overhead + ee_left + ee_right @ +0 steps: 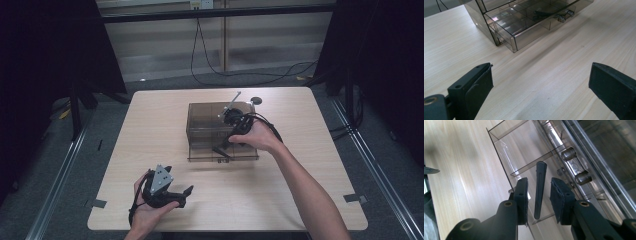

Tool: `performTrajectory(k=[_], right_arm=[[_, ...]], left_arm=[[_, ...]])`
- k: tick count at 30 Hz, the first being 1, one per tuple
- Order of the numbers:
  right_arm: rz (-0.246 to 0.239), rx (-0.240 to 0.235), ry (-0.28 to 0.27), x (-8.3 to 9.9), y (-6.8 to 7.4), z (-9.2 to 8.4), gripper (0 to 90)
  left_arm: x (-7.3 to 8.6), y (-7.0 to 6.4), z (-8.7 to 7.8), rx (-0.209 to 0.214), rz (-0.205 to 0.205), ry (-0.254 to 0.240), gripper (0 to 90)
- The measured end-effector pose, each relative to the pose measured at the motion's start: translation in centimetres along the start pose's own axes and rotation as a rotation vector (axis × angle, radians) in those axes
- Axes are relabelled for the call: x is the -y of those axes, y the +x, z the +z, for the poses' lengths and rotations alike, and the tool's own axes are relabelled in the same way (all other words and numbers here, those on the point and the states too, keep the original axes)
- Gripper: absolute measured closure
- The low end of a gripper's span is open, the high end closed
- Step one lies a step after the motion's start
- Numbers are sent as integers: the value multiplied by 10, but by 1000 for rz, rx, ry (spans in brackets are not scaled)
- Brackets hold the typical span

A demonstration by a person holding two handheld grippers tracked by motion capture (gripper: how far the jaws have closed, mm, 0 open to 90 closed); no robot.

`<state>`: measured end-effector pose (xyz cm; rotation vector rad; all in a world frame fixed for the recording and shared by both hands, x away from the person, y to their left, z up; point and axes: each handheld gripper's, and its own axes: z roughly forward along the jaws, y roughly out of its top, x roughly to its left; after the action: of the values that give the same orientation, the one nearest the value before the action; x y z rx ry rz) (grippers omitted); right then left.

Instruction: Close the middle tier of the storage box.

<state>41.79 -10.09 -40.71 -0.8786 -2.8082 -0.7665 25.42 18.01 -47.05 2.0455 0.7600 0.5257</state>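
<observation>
Dark tapered piece [539, 187]: one, lying in a compartment of the open drawer [506, 152], between the right gripper's jaws, pads not pressing it.
Right gripper [538, 195]: jaws narrow, apart from the piece on both sides.
Drawer knobs [576, 165]: two, metal, at 2 o'clock from the piece.
Smoked plastic drawer box [215, 127]: one, at table centre.
Left gripper [184, 192]: jaws wide, nothing between, at 7 o'clock from the box.
Table [300, 190]: one, pale wood.

You see a pale wooden table [150, 150]. Beyond the table's far edge, a black cable [240, 75] loops across the grey floor [160, 82]. A small dark disc [256, 100] sits near the table's far edge.
</observation>
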Motion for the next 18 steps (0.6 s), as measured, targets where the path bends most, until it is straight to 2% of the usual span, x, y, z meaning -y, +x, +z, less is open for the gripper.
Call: performTrajectory(k=[12,18], right_arm=[[8,6,-98,15,1,-11,672],[22,6,-149,26,0,-18,664]], left_arm=[[-2,-1,4,0,5,14,54],[0,0,5,1,-7,16,54]])
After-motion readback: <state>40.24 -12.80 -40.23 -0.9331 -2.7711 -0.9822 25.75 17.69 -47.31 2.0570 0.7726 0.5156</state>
